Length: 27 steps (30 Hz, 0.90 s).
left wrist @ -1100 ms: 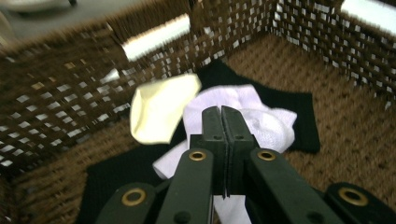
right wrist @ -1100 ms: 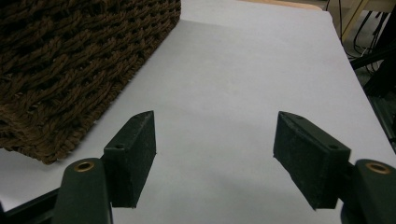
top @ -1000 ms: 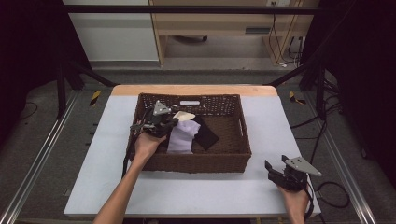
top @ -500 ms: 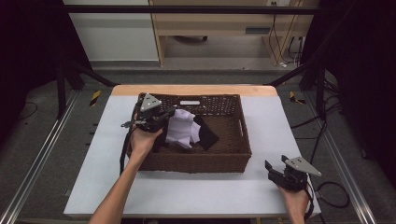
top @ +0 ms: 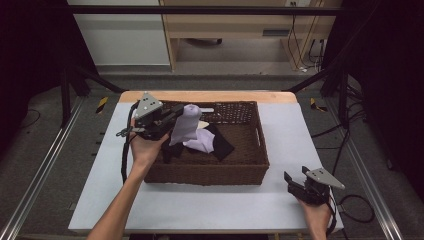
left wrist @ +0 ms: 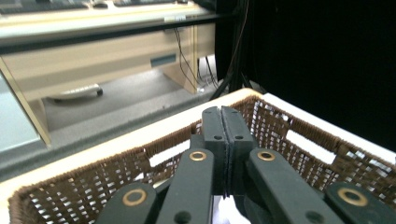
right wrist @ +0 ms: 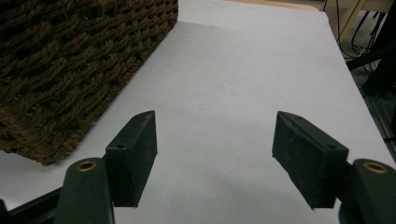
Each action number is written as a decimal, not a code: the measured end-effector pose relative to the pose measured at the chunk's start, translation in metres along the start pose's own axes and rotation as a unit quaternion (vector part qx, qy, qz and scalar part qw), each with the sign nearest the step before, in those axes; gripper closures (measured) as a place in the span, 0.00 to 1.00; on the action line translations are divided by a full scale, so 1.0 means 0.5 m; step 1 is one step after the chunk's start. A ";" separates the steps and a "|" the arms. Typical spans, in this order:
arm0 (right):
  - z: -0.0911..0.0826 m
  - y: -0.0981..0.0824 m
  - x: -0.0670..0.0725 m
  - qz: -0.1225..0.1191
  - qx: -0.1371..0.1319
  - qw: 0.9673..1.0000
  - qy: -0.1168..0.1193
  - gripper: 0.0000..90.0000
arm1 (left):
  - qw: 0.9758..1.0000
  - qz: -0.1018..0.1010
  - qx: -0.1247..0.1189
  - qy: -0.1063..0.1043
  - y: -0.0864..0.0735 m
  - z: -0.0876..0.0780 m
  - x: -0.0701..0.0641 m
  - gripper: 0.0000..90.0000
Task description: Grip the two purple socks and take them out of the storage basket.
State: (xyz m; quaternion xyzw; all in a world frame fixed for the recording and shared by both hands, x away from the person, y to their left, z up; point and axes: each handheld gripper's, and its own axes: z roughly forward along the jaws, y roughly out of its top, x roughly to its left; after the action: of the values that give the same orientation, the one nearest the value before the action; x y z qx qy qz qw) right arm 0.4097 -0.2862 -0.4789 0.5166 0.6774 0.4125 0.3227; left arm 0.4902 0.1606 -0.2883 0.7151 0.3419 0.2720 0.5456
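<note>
Pinching a pale purple sock (top: 186,125) tight to lift it above the brown wicker basket (top: 210,172), the left gripper (top: 167,119) holds on while the right gripper (top: 298,184) waits open and empty on the white table (top: 225,210).

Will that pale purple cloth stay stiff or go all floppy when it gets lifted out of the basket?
Probably floppy: the pale purple cloth already droops from the shut left gripper into the basket. It looks light, too. It may drag or snag the dark cloth.
</note>
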 end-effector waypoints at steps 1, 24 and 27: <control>0.000 0.000 0.000 0.000 0.000 1.000 0.000 0.34 | 1.000 0.002 -0.005 0.000 0.006 -0.007 -0.004 0.99; -0.006 0.000 0.001 0.000 -0.001 1.000 -0.002 0.35 | 0.996 0.026 -0.057 -0.062 0.062 -0.186 -0.091 0.99; -0.006 0.000 0.001 0.000 -0.002 1.000 -0.002 0.35 | 0.996 0.027 -0.056 -0.067 0.055 -0.197 -0.096 0.99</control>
State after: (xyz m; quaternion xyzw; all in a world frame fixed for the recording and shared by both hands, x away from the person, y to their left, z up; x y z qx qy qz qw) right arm 0.4070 -0.2866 -0.4773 0.5169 0.6761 0.4124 0.3251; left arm 0.3906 0.1767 -0.2373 0.7094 0.2693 0.2567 0.5986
